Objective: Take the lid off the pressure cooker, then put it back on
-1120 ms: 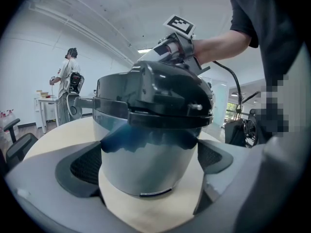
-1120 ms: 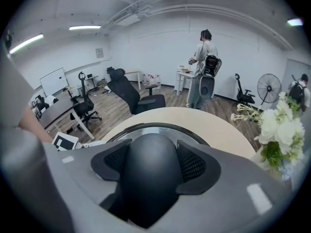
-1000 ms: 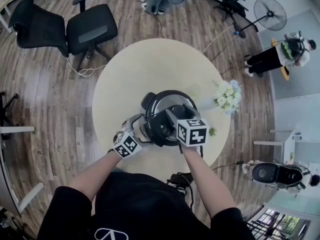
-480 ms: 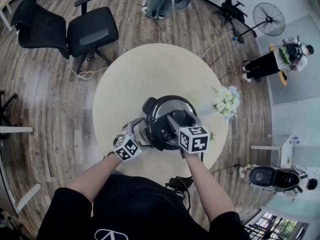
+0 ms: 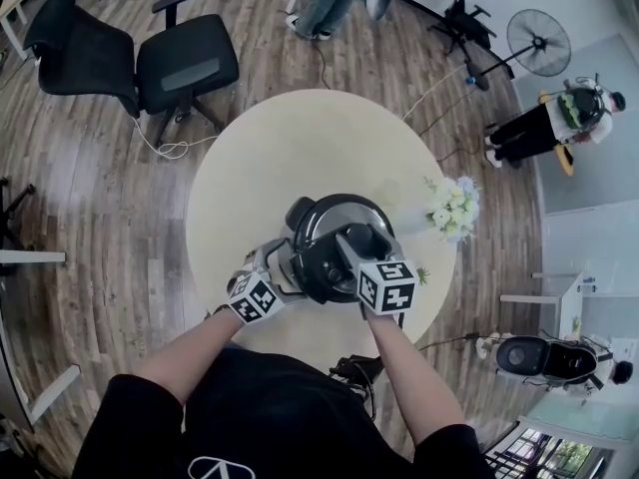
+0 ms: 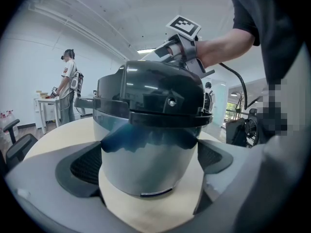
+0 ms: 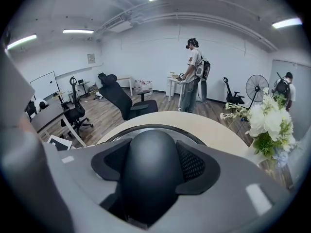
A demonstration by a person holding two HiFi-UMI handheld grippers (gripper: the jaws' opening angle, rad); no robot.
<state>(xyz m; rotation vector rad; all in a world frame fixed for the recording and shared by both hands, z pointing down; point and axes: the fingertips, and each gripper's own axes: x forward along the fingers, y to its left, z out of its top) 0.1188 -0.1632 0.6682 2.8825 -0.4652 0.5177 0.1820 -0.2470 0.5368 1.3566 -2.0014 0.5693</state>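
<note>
Round pale table (image 5: 300,138) in the middle of a wood floor (image 5: 90,198), office chairs (image 5: 185,63) behind it, a fan (image 5: 539,33) off in the corner and a bunch of flowers (image 5: 451,206) on the table's right edge.

From the head view the pressure cooker (image 5: 324,233) sits toward the near side of the table, lid (image 5: 315,257) still on. The left tool (image 5: 280,262) comes in low against its side and the right tool (image 5: 354,242) comes down on top.

The left gripper view shows why. The cooker's steel body (image 6: 146,164) sits square between that tool's jaws, with the pads (image 6: 87,164) right up against its sides. I'd say it's there to brace the pot so it doesn't spin or slide.

In the right gripper view the jaws are about half open but clamped on the lid's fat black handle (image 7: 150,174). The textured pads (image 7: 192,166) press it from both sides, and the lid's rim (image 7: 146,128) curves just beyond.

So one tool is the anchor and the other the wrench. The lid looks seated flush, so my guess is it's at the twist stage.
</note>
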